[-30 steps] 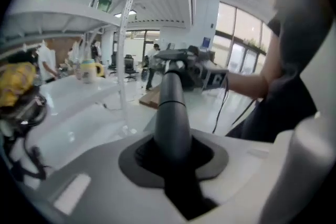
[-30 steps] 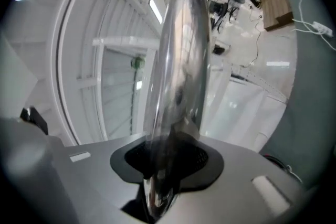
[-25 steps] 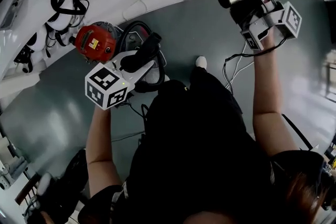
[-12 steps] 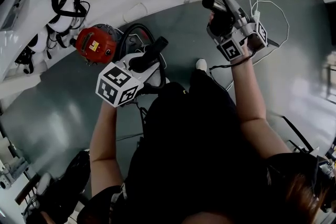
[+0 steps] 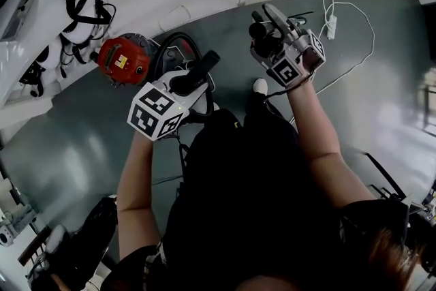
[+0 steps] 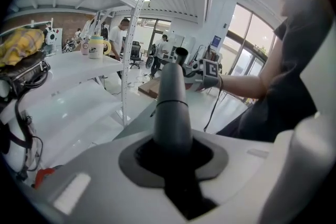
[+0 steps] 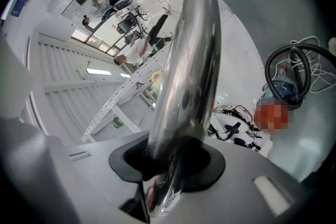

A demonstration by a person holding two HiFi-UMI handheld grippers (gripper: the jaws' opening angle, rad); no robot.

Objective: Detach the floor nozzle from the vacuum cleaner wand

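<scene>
Chrome for the wand (image 7: 186, 71), running straight out between the jaws of the right gripper (image 5: 267, 31), closing onto the metal with the pads pressed to it. Held up off the floor, well to the right of the red canister (image 5: 122, 58), probably to keep the long metal piece steady as the fixed half of a pull.

Dark grey plastic for the tube (image 6: 170, 107) in the left gripper (image 5: 191, 82), clamped firmly at its thick base. Kept just right of the canister, beside the black hose (image 5: 178, 35), and gripped low, likely for leverage in a twist or a tug. Aimed toward the right gripper, yet apart from the wand, with open floor showing between the two.

Impossible to say which part this tube is: neck of the floor nozzle, or handle end of the hose. No flat nozzle head recognisable anywhere around the canister. Some risk of slip on such polished chrome.
</scene>
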